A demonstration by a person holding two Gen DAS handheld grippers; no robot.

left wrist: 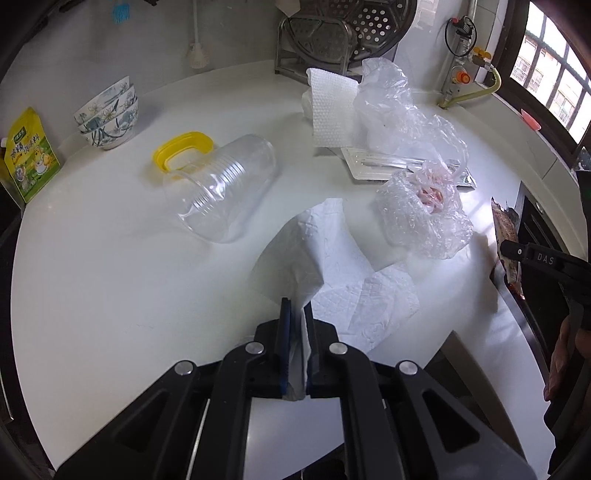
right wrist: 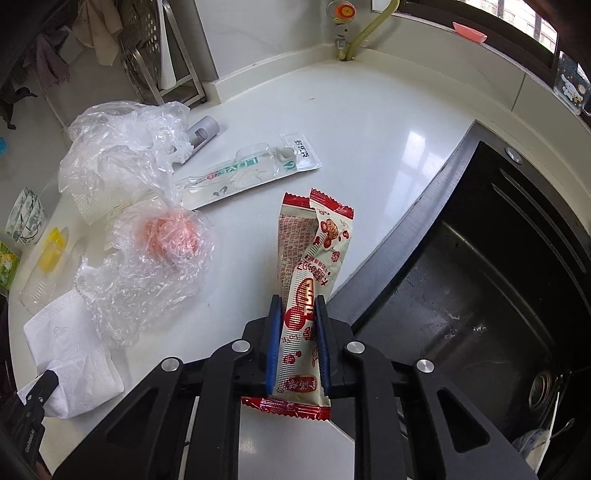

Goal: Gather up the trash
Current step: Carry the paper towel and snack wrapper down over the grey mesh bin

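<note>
Left claw [left wrist: 298,314] is pinched on a corner of the white paper towel [left wrist: 332,266]; most of the sheet trails loose over the table [left wrist: 110,277]. Right claw [right wrist: 298,310] is clamped on the red-and-cream snack wrapper [right wrist: 314,258], which sticks up and forward between the pads, right beside the sink [right wrist: 480,277].

Risks, my read:
- Towel grip is only an edge. Thin tissue could tear or slide out on a fast lift, and the hanging part could drag the crumpled plastic bag [left wrist: 424,218] just beside it.
- Wrapper is glossy film, held near its lower end. The top half is free and folded, so it could slip or flop. If dropped here, it probably lands in the sink basin.
- Both claws are full. Remaining trash can't be taken until one unloads. No bin visible in either view, so the drop-off target is unknown.
- Clear plastic jar [left wrist: 225,188] lies on its side, yellow lid [left wrist: 184,151] behind it. It's round, so it likely rolls if bumped by the towel or an arm.

Still on the table: a bigger clear bag [left wrist: 391,107], a folded textured cloth [left wrist: 332,110], and a toothbrush blister pack [right wrist: 251,173].

Surface: glossy white, curved kitchen counter, wiped-looking, low friction for film. Room: stacked bowls [left wrist: 109,118] and a green pouch [left wrist: 31,155] at the left, a dish rack [left wrist: 332,33] at the back wall, and a gas valve with hose by the window [left wrist: 550,74].
</note>
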